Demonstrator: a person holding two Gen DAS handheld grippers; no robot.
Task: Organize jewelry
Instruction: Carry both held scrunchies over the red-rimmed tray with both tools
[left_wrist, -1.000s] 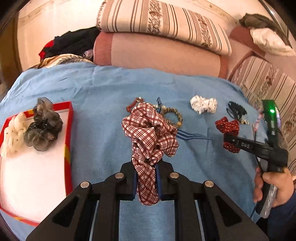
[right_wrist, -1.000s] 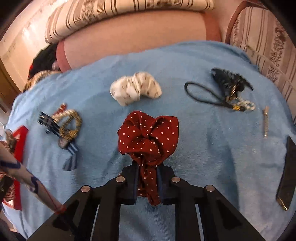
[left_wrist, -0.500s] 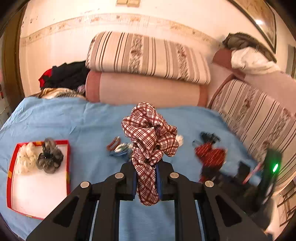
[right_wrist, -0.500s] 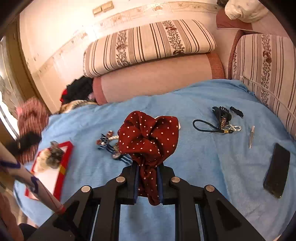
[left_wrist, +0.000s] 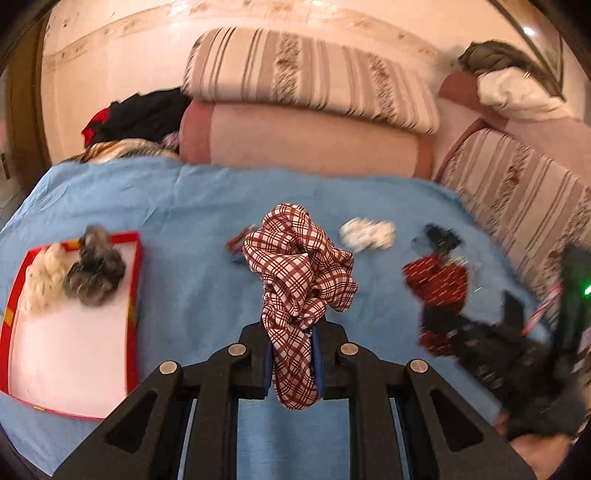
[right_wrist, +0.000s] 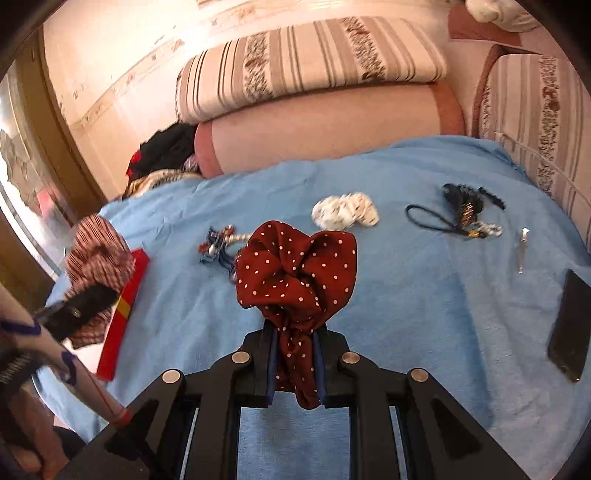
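My left gripper (left_wrist: 293, 360) is shut on a red-and-white plaid scrunchie (left_wrist: 299, 273), lifted above the blue blanket (left_wrist: 192, 258). My right gripper (right_wrist: 295, 363) is shut on a dark red polka-dot scrunchie (right_wrist: 295, 273), also held off the blanket. A red-rimmed white tray (left_wrist: 74, 354) lies at the left with a cream scrunchie (left_wrist: 42, 280) and a grey scrunchie (left_wrist: 94, 271) in it. In the right wrist view the left gripper (right_wrist: 86, 306) with its plaid scrunchie (right_wrist: 98, 254) hangs over the tray's red edge (right_wrist: 125, 306).
On the blanket (right_wrist: 424, 314) lie a white patterned scrunchie (right_wrist: 345, 210), a tangle of bracelets and clips (right_wrist: 219, 245), a black hair tie with a claw clip (right_wrist: 461, 212), a small metal clip (right_wrist: 522, 249) and a black phone (right_wrist: 569, 326). Striped cushions (left_wrist: 306, 77) line the back and right.
Both grippers rose off the blanket with their scrunchies and pulled back. The left one has since swung toward the tray, which looks larger and nearer now.
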